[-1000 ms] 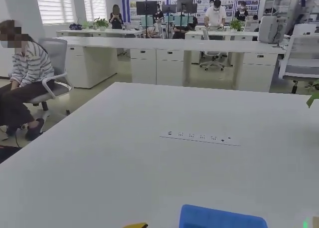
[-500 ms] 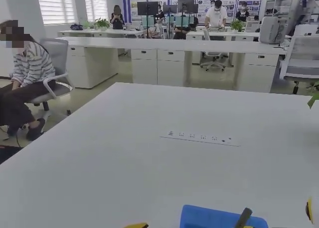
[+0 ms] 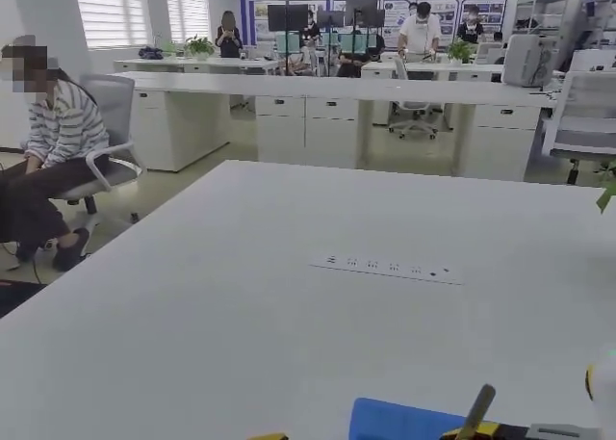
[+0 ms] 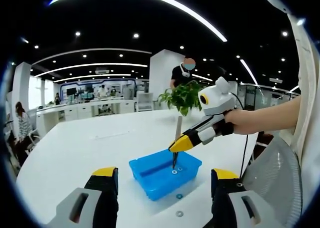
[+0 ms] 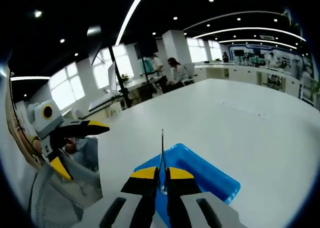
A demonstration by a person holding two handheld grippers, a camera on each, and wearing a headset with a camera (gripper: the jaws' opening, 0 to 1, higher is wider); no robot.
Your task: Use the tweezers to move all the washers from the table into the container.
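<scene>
Right tongs (image 5: pixel 161 174) were clenched on the tweezers (image 5: pixel 162 145), which you held with their long axis running straight ahead between the jaws. From the left gripper view they stood almost upright, tips down inside the blue container (image 4: pixel 155 185). Your left tongs (image 4: pixel 164 174) hung released, jaws wide apart, on the near side of the container. Two washers (image 4: pixel 174 171) lay in the container by the tweezer tips, and two more sat on the bench (image 4: pixel 75 148) just near of it. Writing on the far wall boards (image 3: pixel 499 7) was too small to read.
</scene>
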